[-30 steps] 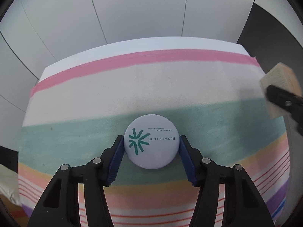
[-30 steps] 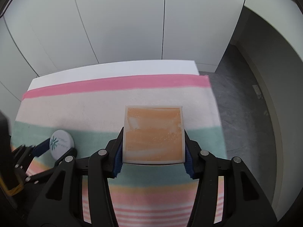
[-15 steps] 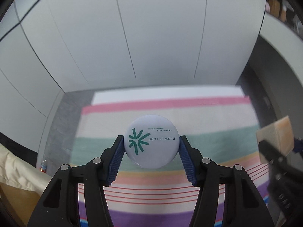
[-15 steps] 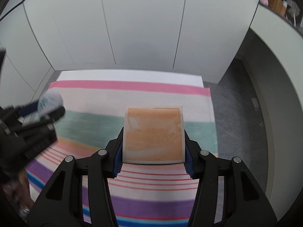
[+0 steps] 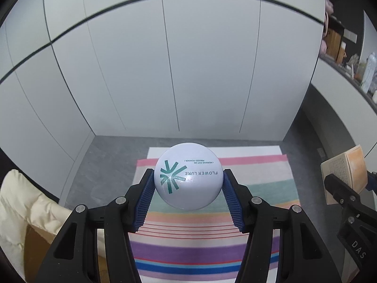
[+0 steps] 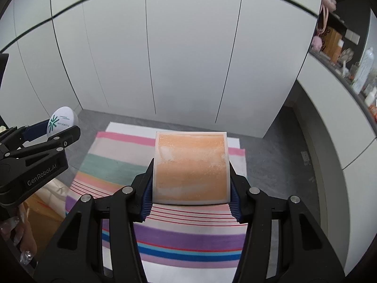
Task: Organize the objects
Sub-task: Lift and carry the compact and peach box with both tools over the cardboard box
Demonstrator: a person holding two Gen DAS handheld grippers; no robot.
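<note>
Holding two items high above the striped cloth

Gripping a round white compact (image 5: 188, 179) printed "FLOWER LURE", the left tongs (image 5: 188, 197) have their blue pads pressed on both its sides. Right tongs (image 6: 190, 189) are clamped on a square orange box (image 6: 191, 167) with a white rim. Both items hang in the air well above the striped cloth (image 5: 212, 243), which covers a surface down below. Compact sits left of the box. Cream padded fabric (image 5: 26, 202) lies left of the cloth. White panelled wall (image 5: 176, 70) rises behind the cloth.
</note>
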